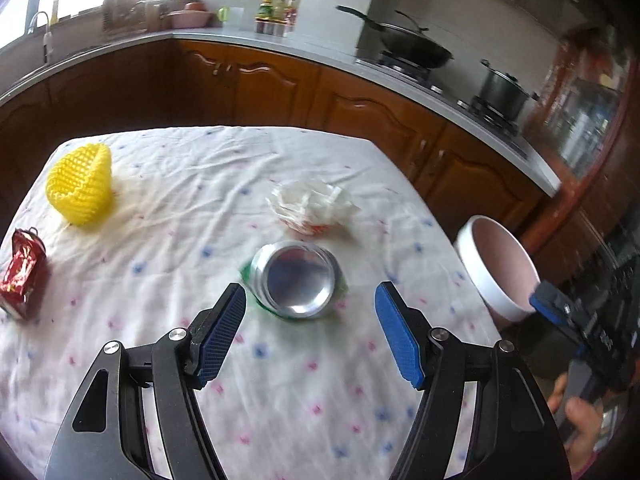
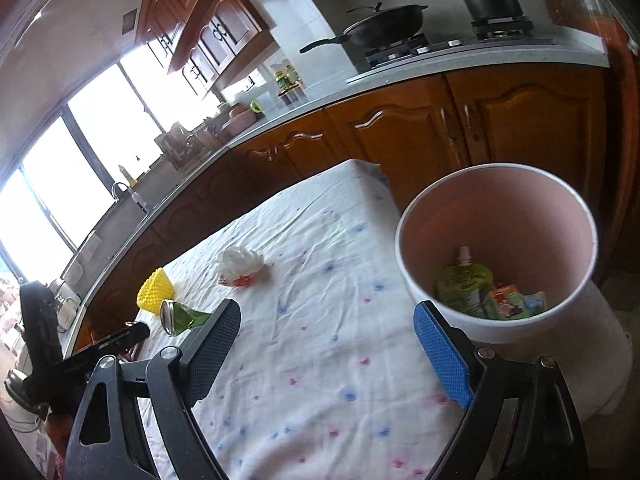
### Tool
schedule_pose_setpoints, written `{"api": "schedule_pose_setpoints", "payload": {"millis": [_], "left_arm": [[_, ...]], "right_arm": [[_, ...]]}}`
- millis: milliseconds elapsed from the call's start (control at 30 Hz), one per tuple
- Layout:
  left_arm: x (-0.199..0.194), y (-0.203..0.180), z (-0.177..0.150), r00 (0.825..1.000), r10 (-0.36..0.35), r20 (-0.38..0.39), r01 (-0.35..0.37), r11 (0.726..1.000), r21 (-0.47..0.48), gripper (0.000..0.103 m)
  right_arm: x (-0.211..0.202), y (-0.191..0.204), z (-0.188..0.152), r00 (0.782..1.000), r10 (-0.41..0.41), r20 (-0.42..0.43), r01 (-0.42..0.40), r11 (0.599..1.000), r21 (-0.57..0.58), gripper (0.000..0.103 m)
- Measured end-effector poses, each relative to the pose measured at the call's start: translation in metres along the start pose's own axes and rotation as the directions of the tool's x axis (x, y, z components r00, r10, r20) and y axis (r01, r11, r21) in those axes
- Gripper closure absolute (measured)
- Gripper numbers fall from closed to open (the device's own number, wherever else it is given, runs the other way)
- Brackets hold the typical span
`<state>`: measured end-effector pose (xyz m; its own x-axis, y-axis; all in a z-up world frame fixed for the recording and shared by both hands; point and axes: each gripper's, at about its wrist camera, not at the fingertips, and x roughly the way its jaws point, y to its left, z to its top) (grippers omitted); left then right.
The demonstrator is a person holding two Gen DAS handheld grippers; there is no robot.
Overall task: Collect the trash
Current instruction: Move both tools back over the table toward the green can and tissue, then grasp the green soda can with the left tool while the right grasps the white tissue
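A crushed green can (image 1: 294,279) lies on the cloth-covered table (image 1: 280,392), its silver bottom facing my left gripper (image 1: 310,294), which is open and hovers just short of it. Behind it lie a crumpled white wrapper (image 1: 312,204), a yellow foam net (image 1: 80,184) and a crushed red can (image 1: 22,272). The pink-lined white bin (image 2: 496,248) stands off the table's right edge and holds a green pouch (image 2: 462,284) and other wrappers. My right gripper (image 2: 326,332) is open and empty above the table beside the bin. The green can (image 2: 180,316), net (image 2: 156,292) and wrapper (image 2: 240,266) also show there.
Wooden kitchen cabinets (image 1: 256,80) and a grey counter run behind the table. A wok (image 1: 412,46) and a pot (image 1: 502,90) sit on the stove. The table's far edge and right edge drop to the floor.
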<state>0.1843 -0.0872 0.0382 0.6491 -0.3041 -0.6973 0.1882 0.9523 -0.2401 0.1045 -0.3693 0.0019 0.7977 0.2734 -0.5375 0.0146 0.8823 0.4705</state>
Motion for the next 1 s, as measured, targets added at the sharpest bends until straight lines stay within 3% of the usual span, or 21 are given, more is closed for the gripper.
{"api": "schedule_pose_setpoints", "payload": {"millis": [267, 467, 800, 1000], "left_arm": [[0.042, 0.012, 0.017, 0.999, 0.042, -0.031, -0.042, 0.999, 0.008, 0.027], [0.019, 0.03, -0.004, 0.997, 0.071, -0.02, -0.07, 0.997, 0.041, 0.023], [0.001, 0.084, -0.031, 0.995, 0.066, -0.078, -0.068, 0.997, -0.02, 0.023], [0.009, 0.076, -0.027, 0.995, 0.033, -0.096, -0.027, 0.998, 0.063, 0.023]], "right_arm": [[0.02, 0.018, -0.003, 0.999, 0.02, -0.029, -0.02, 1.0, -0.011, 0.013], [0.031, 0.027, -0.006, 0.998, 0.035, -0.056, -0.036, 0.999, -0.022, 0.013], [0.069, 0.061, -0.002, 0.99, 0.088, -0.109, -0.096, 0.993, -0.073, 0.013], [0.094, 0.083, 0.003, 0.985, 0.112, -0.133, -0.128, 0.984, -0.12, 0.013]]}}
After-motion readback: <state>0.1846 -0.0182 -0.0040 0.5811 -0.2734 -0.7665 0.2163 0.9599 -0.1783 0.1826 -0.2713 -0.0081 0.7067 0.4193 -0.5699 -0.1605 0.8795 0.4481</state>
